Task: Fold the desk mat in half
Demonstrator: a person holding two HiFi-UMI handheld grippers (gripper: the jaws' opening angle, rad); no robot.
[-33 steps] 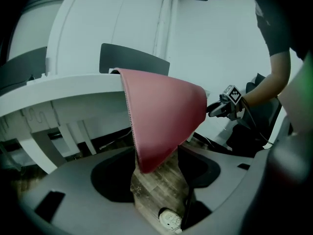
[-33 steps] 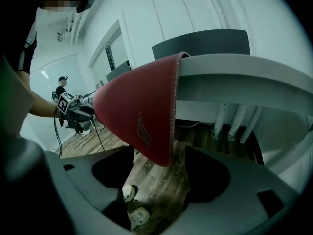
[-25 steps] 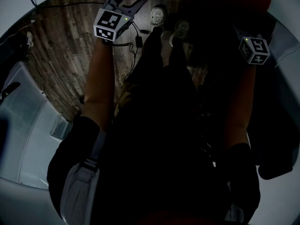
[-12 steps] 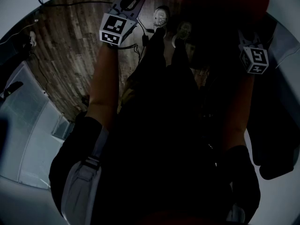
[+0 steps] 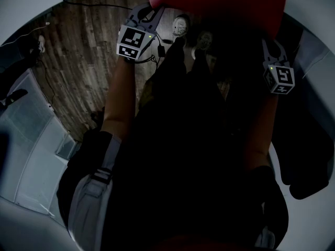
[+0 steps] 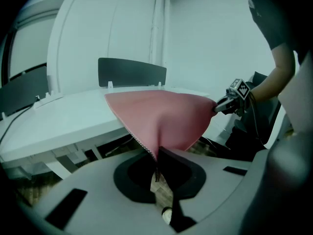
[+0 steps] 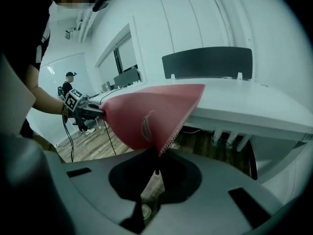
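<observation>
Grip check: I am reading the left gripper (image 6: 157,169) as clamped on one near corner of the desk mat (image 6: 161,115). Its jaws are pinching down on the stitched edge with nothing but the mat between them. The right gripper (image 7: 156,166) is doing the same at the other near corner, jaws tight on the hem. Both corners are hanging in the air off the near edge of the white table (image 7: 254,106). The red mat is sagging in a curve between the two grippers, while its far part is lying flat on the tabletop. I am noting a pale emblem on the face turned toward the right gripper. A dark chair back (image 6: 131,72) is standing behind the table. In the head view the mat is filling the top edge, with wood floor (image 5: 78,61) showing to its left.
</observation>
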